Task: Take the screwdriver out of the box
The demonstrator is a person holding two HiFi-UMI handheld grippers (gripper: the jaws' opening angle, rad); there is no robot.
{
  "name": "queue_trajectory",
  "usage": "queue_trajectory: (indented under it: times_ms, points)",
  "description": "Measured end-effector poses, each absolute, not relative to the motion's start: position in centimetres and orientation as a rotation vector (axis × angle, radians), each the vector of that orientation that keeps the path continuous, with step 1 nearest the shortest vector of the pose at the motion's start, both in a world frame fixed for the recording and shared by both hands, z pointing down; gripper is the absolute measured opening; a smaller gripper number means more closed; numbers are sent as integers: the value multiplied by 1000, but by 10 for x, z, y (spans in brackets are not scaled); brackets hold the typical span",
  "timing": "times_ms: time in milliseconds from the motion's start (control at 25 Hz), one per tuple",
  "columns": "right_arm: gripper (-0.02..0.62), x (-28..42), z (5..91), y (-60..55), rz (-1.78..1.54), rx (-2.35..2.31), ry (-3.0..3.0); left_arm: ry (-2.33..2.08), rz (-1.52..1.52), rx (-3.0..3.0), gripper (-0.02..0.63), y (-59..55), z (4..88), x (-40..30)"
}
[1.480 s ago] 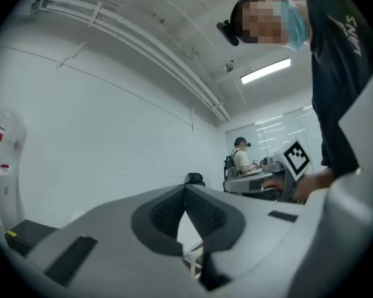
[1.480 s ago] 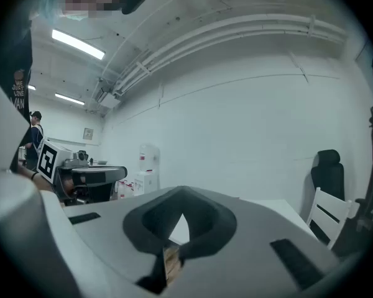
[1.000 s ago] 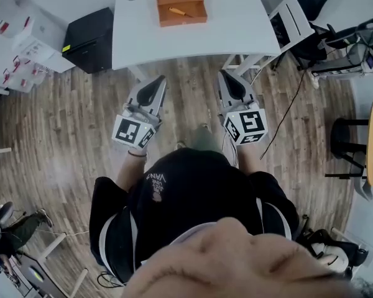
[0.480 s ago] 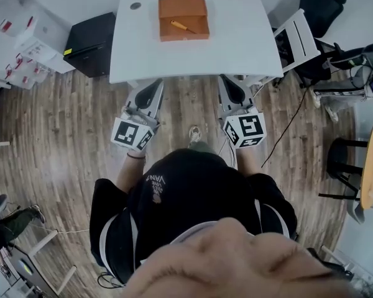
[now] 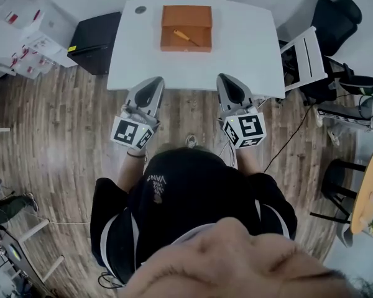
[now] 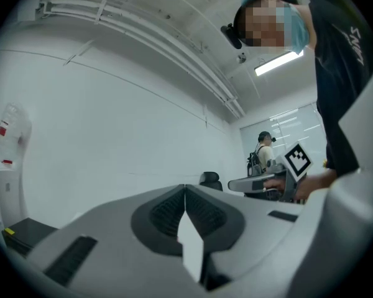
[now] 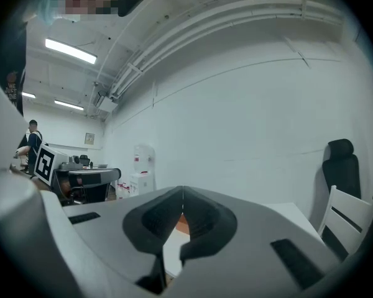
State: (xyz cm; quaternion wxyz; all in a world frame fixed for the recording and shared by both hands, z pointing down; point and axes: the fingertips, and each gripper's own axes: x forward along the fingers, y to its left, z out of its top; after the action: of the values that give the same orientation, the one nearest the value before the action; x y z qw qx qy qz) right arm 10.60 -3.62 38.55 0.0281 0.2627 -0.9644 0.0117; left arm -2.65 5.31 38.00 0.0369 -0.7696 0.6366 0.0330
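Both tongs are clenched and empty. The left gripper (image 5: 153,82) has its jaws pressed together tip to tip with nothing between them, and the right gripper (image 5: 224,79) is the same. They are held side by side and roughly level, their tips over the near edge of the white table (image 5: 248,54). Further back on the table sits the open orange box (image 5: 174,44), well apart from both. The screwdriver (image 5: 185,37) lies slantwise on the box floor; it is small, with an orange handle.
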Motion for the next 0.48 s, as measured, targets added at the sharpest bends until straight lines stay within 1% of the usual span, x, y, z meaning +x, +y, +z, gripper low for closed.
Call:
queue_trajectory:
  times_ms: [480]
  points:
    - [11,74,392,-75,25,783,-2965,1994,119,-2372,15,16,394,-56]
